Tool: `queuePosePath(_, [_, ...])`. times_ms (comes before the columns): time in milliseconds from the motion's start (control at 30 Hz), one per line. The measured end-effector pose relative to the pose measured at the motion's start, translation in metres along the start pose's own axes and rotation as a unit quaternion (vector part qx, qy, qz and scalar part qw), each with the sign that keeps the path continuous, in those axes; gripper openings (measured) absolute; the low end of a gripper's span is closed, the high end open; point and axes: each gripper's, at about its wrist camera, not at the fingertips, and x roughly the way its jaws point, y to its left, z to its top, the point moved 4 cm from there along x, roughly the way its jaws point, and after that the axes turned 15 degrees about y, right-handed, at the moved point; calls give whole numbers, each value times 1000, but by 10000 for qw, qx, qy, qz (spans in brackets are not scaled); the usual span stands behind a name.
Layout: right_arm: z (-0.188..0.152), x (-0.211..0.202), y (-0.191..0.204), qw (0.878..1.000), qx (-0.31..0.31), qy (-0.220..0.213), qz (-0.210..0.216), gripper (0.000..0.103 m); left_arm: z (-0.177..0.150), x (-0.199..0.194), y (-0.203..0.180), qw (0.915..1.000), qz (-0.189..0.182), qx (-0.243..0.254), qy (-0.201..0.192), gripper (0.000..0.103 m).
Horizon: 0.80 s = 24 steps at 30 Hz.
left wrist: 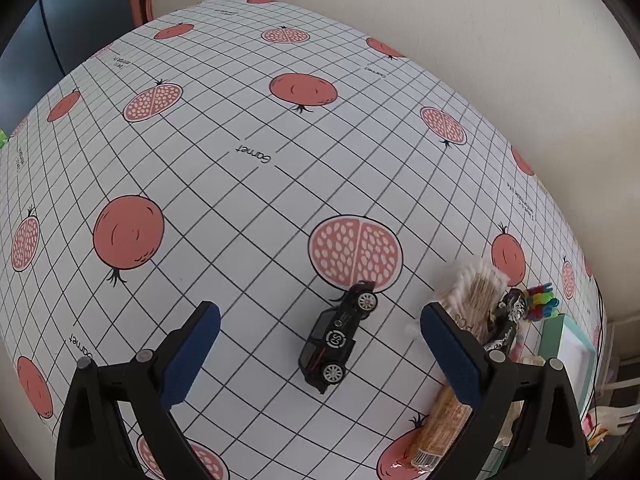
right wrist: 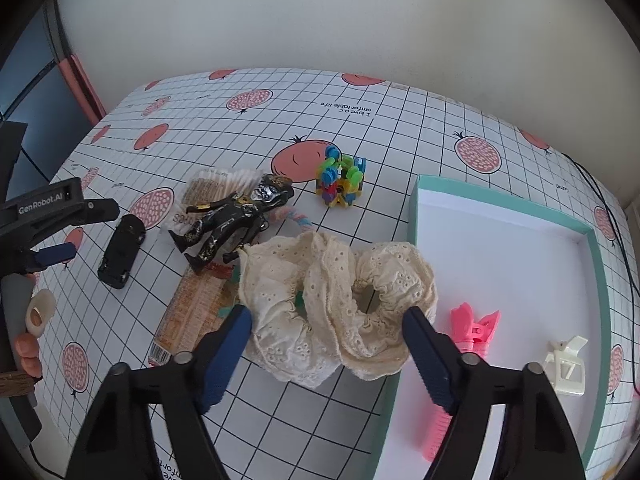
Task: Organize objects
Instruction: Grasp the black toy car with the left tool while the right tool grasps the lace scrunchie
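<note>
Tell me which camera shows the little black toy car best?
The left wrist view. There the black toy car sits close and in the middle, lying on its side with both wheels and its round badge showing. The right wrist view shows it smaller, off to the left, dark, with little detail.

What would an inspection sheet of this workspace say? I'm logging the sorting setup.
Surface: table under a grid cloth with pomegranate prints.
Job's things: teal box holding a pink clip and a white clip; cream scrunchie, black toy car, dark figurine, colourful block toy.
Clutter: cotton swab pack, snack packet.
Grippers: left gripper open around the car; right gripper open around the scrunchie.
Cables: black cable at the table's far edge.
Surroundings: plain wall.
</note>
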Motion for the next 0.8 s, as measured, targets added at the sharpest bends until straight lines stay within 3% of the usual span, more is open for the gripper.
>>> queuePosePath(100, [0, 2, 1, 10000, -14, 57, 25, 62, -2, 1, -4, 10000, -32, 67, 23, 94])
queuePosePath(400, [-2, 8, 3, 9997, -63, 210, 144, 25, -7, 14, -10, 9995, 60, 186, 255, 64])
queuePosePath(667, [-3, 6, 1, 9993, -37, 217, 300, 11, -8, 19, -10, 9991, 104, 244, 321, 35])
queuePosePath(800, [-2, 3, -2, 9992, -7, 177, 359, 8, -8, 19, -10, 9991, 145, 265, 291, 29])
